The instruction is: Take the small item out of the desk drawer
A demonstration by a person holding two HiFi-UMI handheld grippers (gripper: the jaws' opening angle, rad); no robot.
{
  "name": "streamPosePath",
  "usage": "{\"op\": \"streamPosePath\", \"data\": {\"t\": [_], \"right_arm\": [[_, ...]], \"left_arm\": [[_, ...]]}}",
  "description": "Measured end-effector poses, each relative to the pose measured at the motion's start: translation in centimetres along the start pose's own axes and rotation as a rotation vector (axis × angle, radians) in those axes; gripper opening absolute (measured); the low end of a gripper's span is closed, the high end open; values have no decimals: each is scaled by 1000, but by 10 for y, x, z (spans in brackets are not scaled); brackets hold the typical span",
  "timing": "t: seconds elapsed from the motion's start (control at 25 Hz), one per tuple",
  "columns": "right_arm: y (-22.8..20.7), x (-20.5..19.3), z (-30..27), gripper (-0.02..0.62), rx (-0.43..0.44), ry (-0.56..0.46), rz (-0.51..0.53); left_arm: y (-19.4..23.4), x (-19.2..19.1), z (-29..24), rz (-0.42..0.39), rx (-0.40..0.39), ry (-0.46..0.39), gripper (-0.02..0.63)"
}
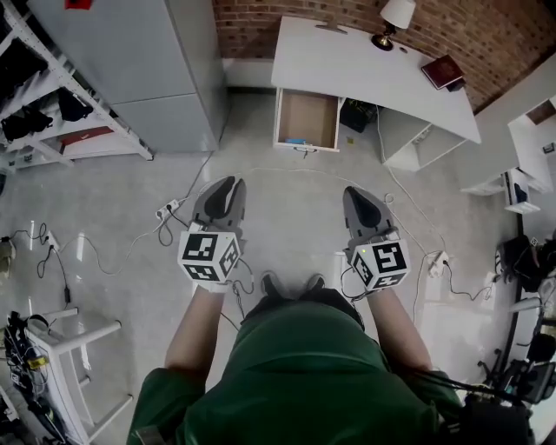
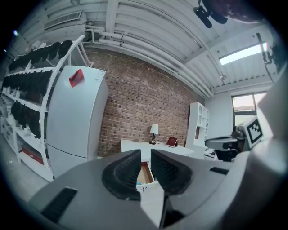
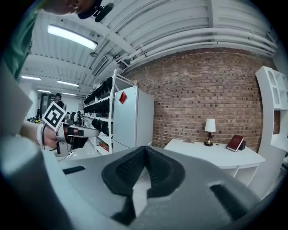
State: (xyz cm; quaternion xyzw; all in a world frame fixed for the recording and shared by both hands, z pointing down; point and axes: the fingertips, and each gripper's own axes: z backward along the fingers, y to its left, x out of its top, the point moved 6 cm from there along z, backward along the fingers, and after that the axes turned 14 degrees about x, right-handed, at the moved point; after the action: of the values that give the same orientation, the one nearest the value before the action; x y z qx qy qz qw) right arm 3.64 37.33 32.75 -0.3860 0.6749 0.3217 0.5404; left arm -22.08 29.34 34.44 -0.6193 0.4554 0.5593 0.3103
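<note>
The white desk [image 1: 347, 61] stands by the brick wall, its drawer [image 1: 306, 120] pulled open. A small blue item [image 1: 295, 140] lies at the drawer's front edge. Both grippers hang over the floor, well short of the desk. My left gripper [image 1: 228, 184] has its jaws a narrow gap apart, with nothing between them. Through that gap in the left gripper view [image 2: 145, 155] I see the drawer [image 2: 145, 174] and the blue item [image 2: 139, 183]. My right gripper [image 1: 356, 193] is shut and empty; its pads meet in the right gripper view [image 3: 145, 150].
A tall grey cabinet [image 1: 148, 69] stands left of the desk, with a shelf rack [image 1: 52, 96] beyond it. A lamp [image 1: 393, 19] and a red book [image 1: 442, 71] are on the desktop. Cables [image 1: 130, 243] and power strips lie on the floor. White shelving [image 1: 521, 165] is at the right.
</note>
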Motion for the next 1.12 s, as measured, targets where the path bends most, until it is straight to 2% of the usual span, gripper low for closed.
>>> {"op": "streamPosePath", "data": {"t": [0.24, 0.64, 0.84, 1.12], "right_arm": [[5, 2, -19, 2, 15, 22, -6], [-20, -11, -49, 2, 63, 18, -47], [-56, -8, -68, 3, 101, -8, -57], [-132, -13, -92, 2, 126, -13, -77]], "left_arm": [[19, 7, -10, -1, -5, -9, 61], [15, 5, -36, -36, 8, 15, 61], [9, 20, -67, -51, 49, 2, 61], [-19, 28, -130, -49, 82, 14, 61]]}}
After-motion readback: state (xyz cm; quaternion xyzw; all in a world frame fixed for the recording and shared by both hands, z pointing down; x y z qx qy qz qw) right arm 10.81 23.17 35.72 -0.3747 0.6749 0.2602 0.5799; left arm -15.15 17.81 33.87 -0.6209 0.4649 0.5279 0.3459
